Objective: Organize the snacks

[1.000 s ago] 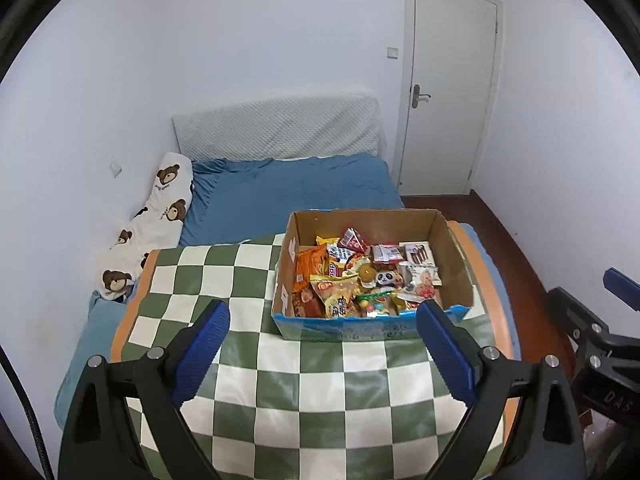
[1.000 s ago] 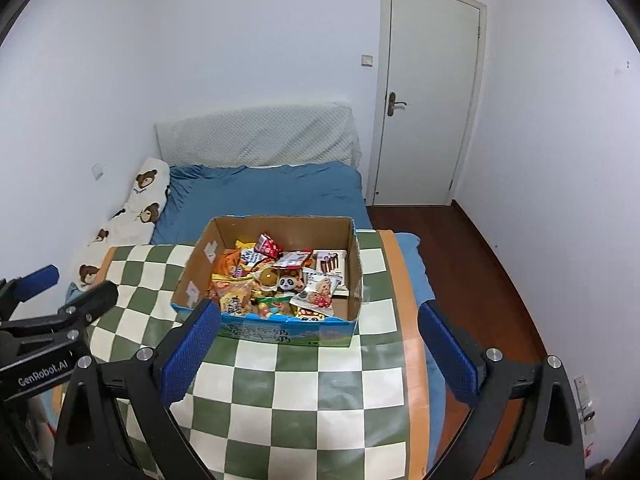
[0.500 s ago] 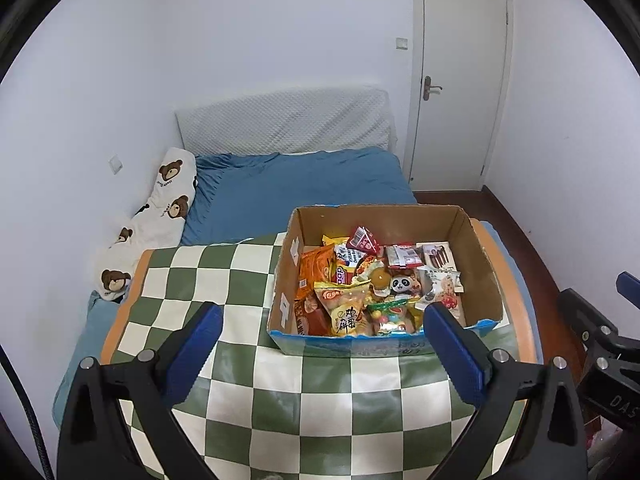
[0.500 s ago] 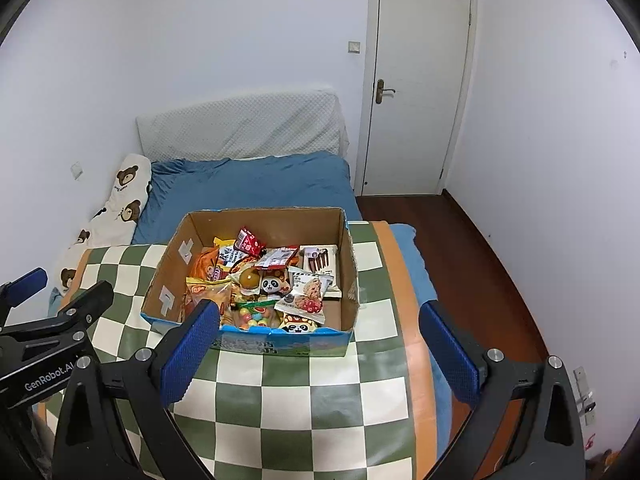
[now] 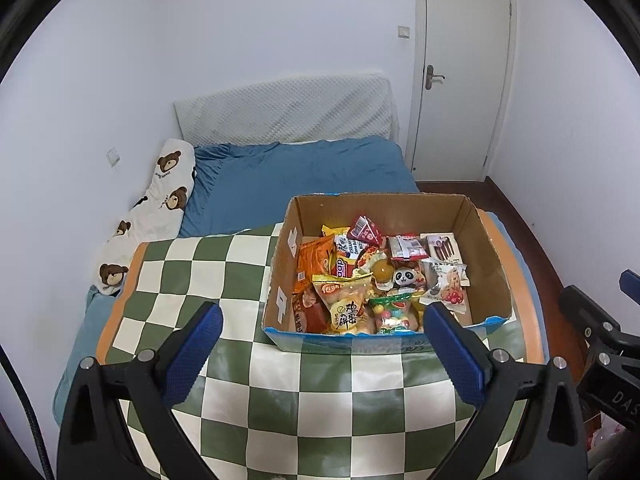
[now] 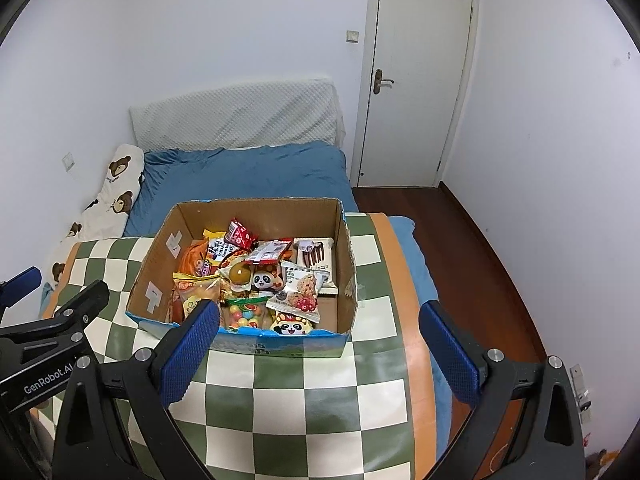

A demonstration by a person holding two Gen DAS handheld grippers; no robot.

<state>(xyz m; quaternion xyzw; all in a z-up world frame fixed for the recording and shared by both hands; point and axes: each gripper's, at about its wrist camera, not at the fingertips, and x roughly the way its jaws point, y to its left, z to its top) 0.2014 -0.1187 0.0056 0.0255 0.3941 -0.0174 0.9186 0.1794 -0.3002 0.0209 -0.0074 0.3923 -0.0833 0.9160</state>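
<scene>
Left wrist view: my left gripper (image 5: 320,340) gapes wide, empty.
Right wrist view: my right gripper (image 6: 320,340) likewise spread, empty.
Snacks (image 5: 376,280): inside cardboard box (image 5: 486,264) at 12 o'clock, on checkered cloth (image 5: 224,272).

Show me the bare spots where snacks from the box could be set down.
Bare checkered cloth lies left of the cardboard box, and more lies between its blue front wall and both open grippers, left and right. Inside, the right-hand strip of floor is bare. The box's left and middle are piled with snack packets.
</scene>
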